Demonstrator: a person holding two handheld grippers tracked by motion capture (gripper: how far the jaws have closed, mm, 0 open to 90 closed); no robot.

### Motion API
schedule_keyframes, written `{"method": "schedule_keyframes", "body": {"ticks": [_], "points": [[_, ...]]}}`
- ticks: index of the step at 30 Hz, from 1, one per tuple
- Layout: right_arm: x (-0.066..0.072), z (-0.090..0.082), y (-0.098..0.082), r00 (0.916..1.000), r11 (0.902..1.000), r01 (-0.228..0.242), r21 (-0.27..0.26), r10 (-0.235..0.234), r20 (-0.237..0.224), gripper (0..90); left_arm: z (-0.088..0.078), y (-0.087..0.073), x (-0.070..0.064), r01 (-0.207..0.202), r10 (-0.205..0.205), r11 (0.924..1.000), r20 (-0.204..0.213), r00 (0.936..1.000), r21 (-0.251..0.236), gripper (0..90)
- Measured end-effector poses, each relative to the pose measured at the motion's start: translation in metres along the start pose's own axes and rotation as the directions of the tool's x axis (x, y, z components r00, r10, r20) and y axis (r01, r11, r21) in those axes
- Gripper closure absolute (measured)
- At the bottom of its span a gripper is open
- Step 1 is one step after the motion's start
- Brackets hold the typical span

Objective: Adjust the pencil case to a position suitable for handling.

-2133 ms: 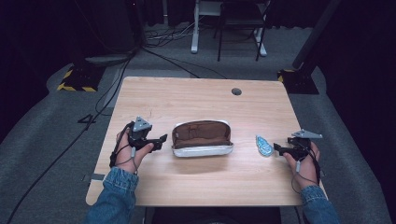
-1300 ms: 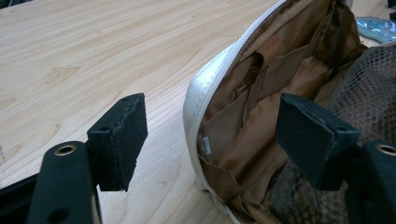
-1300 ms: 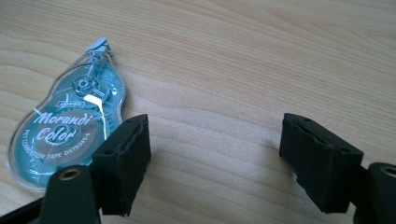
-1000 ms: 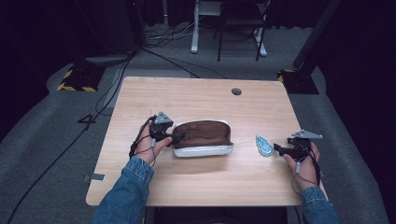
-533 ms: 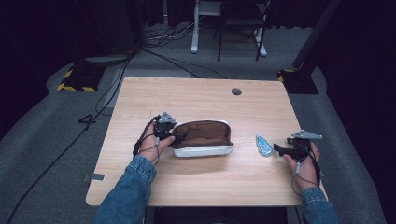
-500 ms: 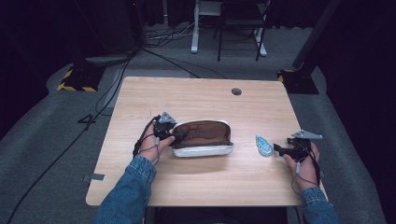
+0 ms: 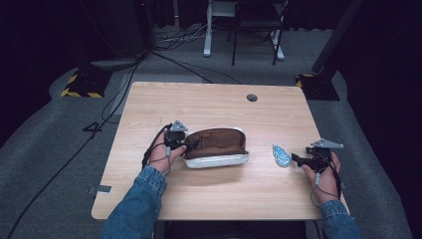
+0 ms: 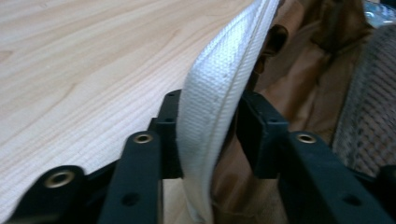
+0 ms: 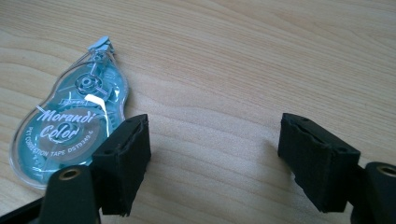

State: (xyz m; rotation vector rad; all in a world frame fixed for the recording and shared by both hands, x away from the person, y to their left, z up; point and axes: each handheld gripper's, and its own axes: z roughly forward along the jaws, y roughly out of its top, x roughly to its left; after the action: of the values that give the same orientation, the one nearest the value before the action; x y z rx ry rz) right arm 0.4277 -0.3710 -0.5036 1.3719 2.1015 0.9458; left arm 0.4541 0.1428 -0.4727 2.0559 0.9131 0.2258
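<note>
Near the middle of the high view an open pencil case (image 7: 216, 148) lies on the wooden table (image 7: 209, 104), its brown lining showing above a white outer rim. The left gripper (image 7: 188, 145) sits at the case's left end, and in the left gripper view its black jaws are pinching the white woven edge of the case (image 8: 219, 93), one jaw outside against the fabric and the other inside against the brown lining (image 8: 303, 79); a mesh pocket (image 8: 369, 107) shows at the right edge of that frame. At the right of the high view a teal correction tape dispenser (image 7: 281, 155) lies flat on the table, just beside the right gripper (image 7: 297, 159). In the right gripper view its jaws stand spread wide over bare wood, holding nothing, with the dispenser (image 9: 70, 123) at the lower left, partly behind the left-hand jaw
</note>
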Motion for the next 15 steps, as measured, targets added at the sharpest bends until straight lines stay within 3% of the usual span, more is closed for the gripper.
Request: {"method": "schedule_keyframes", "body": {"ticks": [5,11,15], "points": [[0.000,0.000,0.000,1.0000,1.0000,0.001,-0.001,-0.001,0.001,25.4,-0.004,0.000,-0.003,-0.034,0.033,0.9992,0.052,0.9981,0.023,80.8],[0.000,0.000,0.000,1.0000,1.0000,0.000,0.000,0.000,0.001,25.4,-0.009,0.001,-0.006,-0.036,0.034,0.9991,0.088,0.9956,0.023,82.9],[0.000,0.000,0.000,1.0000,1.0000,0.001,-0.001,-0.001,0.001,25.4,-0.012,0.002,-0.009,-0.044,0.042,0.9990,0.089,0.9951,0.013,83.3]]}}
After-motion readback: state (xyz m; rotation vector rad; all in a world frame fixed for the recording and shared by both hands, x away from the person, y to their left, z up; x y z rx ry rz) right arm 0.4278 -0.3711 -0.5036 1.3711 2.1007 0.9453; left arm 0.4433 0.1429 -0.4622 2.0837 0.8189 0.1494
